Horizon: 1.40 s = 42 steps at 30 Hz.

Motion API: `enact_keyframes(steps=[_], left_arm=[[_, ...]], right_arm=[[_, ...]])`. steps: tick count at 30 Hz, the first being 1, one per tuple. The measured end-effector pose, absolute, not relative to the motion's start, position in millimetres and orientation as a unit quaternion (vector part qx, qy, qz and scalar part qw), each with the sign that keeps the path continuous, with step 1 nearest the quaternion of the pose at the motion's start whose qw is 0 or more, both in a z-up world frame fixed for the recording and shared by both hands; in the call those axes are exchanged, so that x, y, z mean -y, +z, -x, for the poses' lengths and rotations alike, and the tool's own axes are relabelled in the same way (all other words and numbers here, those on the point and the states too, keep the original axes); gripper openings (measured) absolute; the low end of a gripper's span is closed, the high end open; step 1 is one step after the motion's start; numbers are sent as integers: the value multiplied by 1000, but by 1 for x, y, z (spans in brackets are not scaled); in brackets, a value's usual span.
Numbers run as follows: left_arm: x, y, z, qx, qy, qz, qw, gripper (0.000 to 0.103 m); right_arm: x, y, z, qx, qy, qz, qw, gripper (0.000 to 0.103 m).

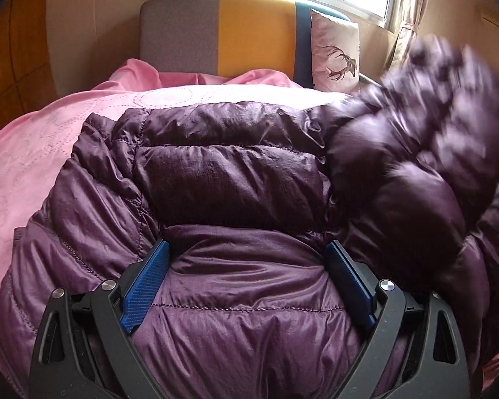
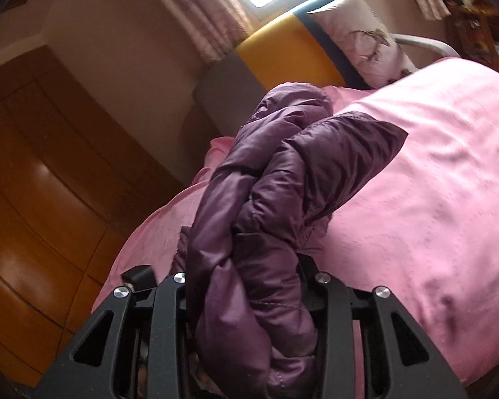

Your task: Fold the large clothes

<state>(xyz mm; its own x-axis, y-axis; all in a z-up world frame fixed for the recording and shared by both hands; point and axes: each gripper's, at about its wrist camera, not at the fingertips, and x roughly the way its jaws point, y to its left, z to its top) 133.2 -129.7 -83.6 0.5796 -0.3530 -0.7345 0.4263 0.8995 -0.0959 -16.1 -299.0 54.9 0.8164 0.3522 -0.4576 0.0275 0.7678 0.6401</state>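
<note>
Right gripper (image 2: 249, 299) in my hand pinches a thick bunched fold of the purple down jacket (image 1: 229, 179), lifted above the pink bedspread (image 2: 415, 199). Left gripper (image 1: 248, 266) rests spread wide on the jacket's quilted body, pads either side of one panel, pinching nothing. Most of the jacket lies flat on the bed directly ahead of my left hand, its long axis running away toward the headboard (image 1: 249, 30); the raised part, blurred in the left view, hangs to the right. Judging by this, the fold should swing leftward across the body my left gripper pins.
</note>
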Motion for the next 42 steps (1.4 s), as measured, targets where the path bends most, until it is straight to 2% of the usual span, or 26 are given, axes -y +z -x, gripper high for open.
enact_keyframes(steps=[3,7,9,11,16,19,25,28,31,33,35,36,37,38,39,40,42], left_arm=[[123,-84,-137,-405,-231,-26,884,92],[113,-81,-135,-399,-248,-11,883,91],[106,-74,-132,-399,-252,-11,882,84],[95,-64,-126,-403,-263,-7,877,81],[9,-27,-119,-410,-300,106,855,81],[-48,-13,-127,-405,-290,172,850,81],[-124,-3,-141,-380,-340,305,804,81],[-119,4,-147,-380,-375,306,788,81],[-97,13,-156,-384,-405,291,777,81],[-83,17,-166,-391,-417,281,771,82],[-70,17,-179,-404,-415,255,774,82],[-57,16,-184,-421,-416,240,769,82],[-45,14,-188,-437,-426,226,759,80],[-35,13,-189,-446,-425,204,761,63],[-28,12,-188,-453,-417,179,768,40],[-18,9,-191,-465,-414,152,767,33],[-13,5,-195,-473,-417,151,761,26]], right_arm=[[246,80,-2,-302,122,-252,911,33],[199,86,-20,-326,126,-189,918,33],[186,85,-26,-337,121,-171,918,33],[179,86,-28,-343,112,-150,920,33],[141,83,-33,-364,95,-88,922,33],[94,72,-40,-381,101,-2,919,33],[-12,16,-38,-389,133,162,897,35],[-37,-4,-23,-356,131,222,898,42],[-31,-4,-16,-334,154,205,907,54],[-22,1,-15,-326,165,184,912,56],[-13,5,-8,-318,192,157,915,70],[-13,8,-5,-314,208,143,915,74],[-8,12,-4,-312,225,127,914,81],[-3,16,-3,-312,239,111,913,87],[5,20,-3,-317,260,89,908,90],[13,26,-4,-327,279,66,900,90],[38,41,-8,-353,329,6,876,95]])
